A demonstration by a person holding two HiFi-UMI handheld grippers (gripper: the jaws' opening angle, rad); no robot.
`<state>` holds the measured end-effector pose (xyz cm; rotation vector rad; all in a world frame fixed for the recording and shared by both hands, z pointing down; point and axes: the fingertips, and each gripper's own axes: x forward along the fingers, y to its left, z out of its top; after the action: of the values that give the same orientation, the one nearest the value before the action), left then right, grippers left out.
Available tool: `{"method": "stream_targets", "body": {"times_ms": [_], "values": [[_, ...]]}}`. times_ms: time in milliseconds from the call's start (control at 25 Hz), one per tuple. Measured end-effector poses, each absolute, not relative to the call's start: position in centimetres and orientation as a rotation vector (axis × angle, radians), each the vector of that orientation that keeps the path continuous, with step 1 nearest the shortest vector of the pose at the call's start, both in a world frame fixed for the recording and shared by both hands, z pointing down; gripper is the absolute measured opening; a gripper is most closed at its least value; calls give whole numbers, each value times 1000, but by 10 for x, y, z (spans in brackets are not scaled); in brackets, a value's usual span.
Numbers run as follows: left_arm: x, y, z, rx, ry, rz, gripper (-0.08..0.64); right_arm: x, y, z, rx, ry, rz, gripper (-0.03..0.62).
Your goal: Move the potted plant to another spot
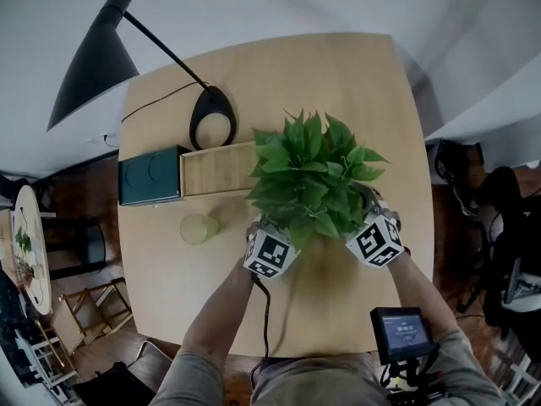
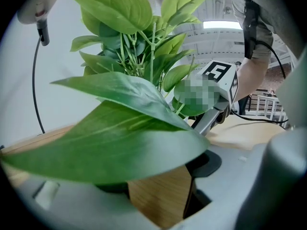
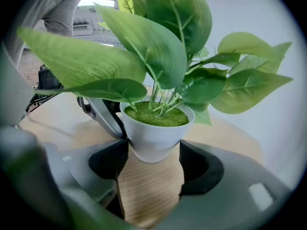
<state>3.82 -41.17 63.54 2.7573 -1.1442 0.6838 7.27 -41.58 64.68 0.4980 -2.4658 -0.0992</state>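
**On the surface, tongs at the pot, the move itself not yet made**

Between the right tongs [image 3: 153, 146] sits the base of the potted plant [image 3: 156, 131]. The jaws stand wide, and their dark pads meet the pot's lower sides left and right, which I read as a hold on a wide thing. The left tongs [image 2: 160, 176] also stand well apart, with bare wood showing in the near part of the gap. A big leaf [image 2: 120, 138] lies over their tips, so I cannot tell whether they have hold of the pot too. In the right gripper view, one left jaw lies just beside the pot's far side.

The plant stands near the middle of the surface [image 1: 338, 83], toward the person's edge, with a gripper at either side of its base. The pot seems to rest on the wood still, though I cannot rule out a slight lift. By my judgement only the reach and grasp are done; the lift, the carry and the setting down remain.

The pot is small, white and tapered, and filled to the rim with green moss-like stuff. Thin stems rise from it to broad, glossy leaves that spread far wider than the pot. It looks top-heavy to me.

Well apart stand a black lamp [image 1: 93, 49], a dark green box [image 1: 150, 176] and a pale round cup [image 1: 199, 228].
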Motion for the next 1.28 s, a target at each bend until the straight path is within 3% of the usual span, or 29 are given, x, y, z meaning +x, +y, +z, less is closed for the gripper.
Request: {"method": "stream_targets", "body": {"times_ms": [1280], "values": [[20, -388, 645, 2688, -1205, 648, 339, 89, -401, 654, 567, -2467, -3, 350]]}}
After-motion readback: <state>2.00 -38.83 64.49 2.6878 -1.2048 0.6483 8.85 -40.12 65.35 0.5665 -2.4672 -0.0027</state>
